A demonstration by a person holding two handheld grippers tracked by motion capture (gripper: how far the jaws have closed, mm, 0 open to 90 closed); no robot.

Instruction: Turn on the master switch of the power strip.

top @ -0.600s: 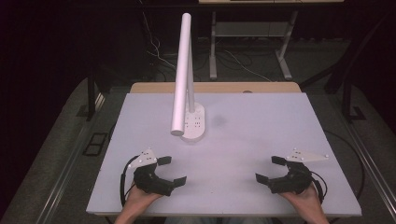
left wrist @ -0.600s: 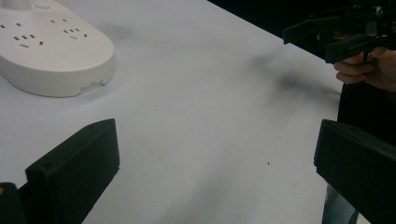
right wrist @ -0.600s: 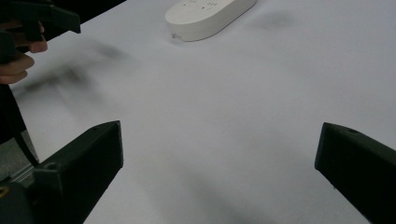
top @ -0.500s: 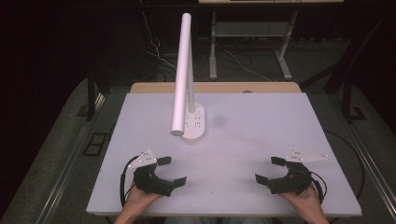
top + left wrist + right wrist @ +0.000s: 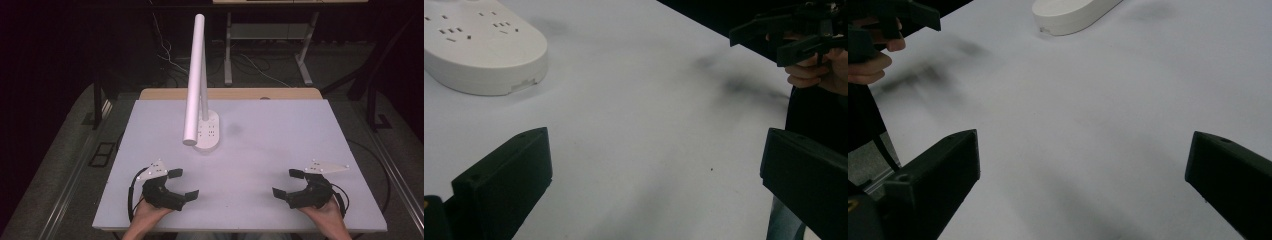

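Hovering low over table (image 5: 260, 150): left gripper (image 5: 181, 184), right gripper (image 5: 286, 182), jaws apart, empty; lamp (image 5: 196, 85) well ahead of jaws, untouched; reach not yet begun.

Both grippers, the left gripper (image 5: 176, 183) and the right gripper (image 5: 289, 183), were black with blocky jaws, grey three-cornered top plates and trailing black cables.

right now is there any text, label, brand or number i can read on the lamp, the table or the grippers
None can be read. The white lamp base bears only small grey marks, no letters. The table, left gripper and right gripper show no writing.
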